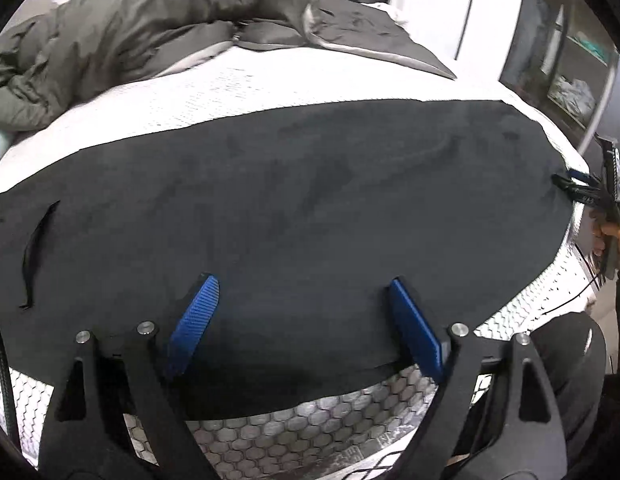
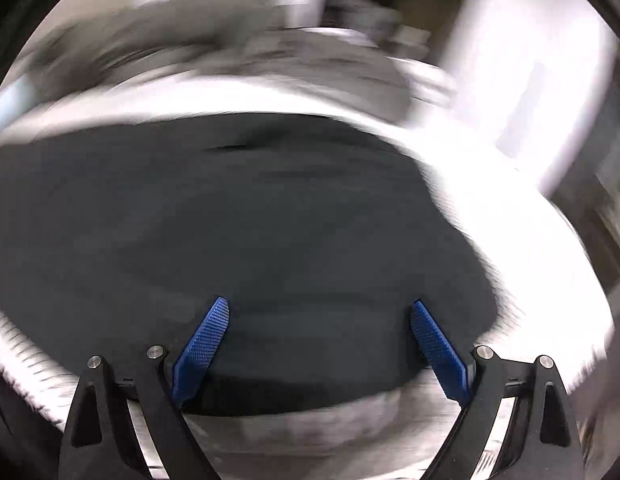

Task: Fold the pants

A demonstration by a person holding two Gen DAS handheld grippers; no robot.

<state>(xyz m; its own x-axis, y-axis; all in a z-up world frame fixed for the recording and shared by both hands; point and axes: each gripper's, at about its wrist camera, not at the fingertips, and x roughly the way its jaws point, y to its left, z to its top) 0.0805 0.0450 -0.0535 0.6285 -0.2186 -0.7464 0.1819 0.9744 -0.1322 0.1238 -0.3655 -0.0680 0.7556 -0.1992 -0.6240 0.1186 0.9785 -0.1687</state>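
Black pants [image 1: 290, 200] lie flat and lengthwise across a white mattress [image 1: 230, 92], with a pocket slit [image 1: 34, 252] near their left end. My left gripper [image 1: 302, 282] hovers over the pants' near edge, its blue pads wide apart and nothing pinched between them. At the pants' right end my right gripper [image 1: 567, 182] shows from the side, held by a hand [image 1: 613, 236]. The right wrist view is smeared by motion. There the right gripper [image 2: 319, 304] stands open above the near edge of the pants [image 2: 230, 220], holding nothing.
An olive-grey padded jacket [image 1: 130, 28] and a dark grey cloth [image 1: 349, 28] lie at the back of the mattress. The mattress side [image 1: 310, 432] has a honeycomb pattern. A glass-fronted cabinet [image 1: 569, 60] stands at the right. The person's dark trouser leg [image 1: 561, 360] is close by.
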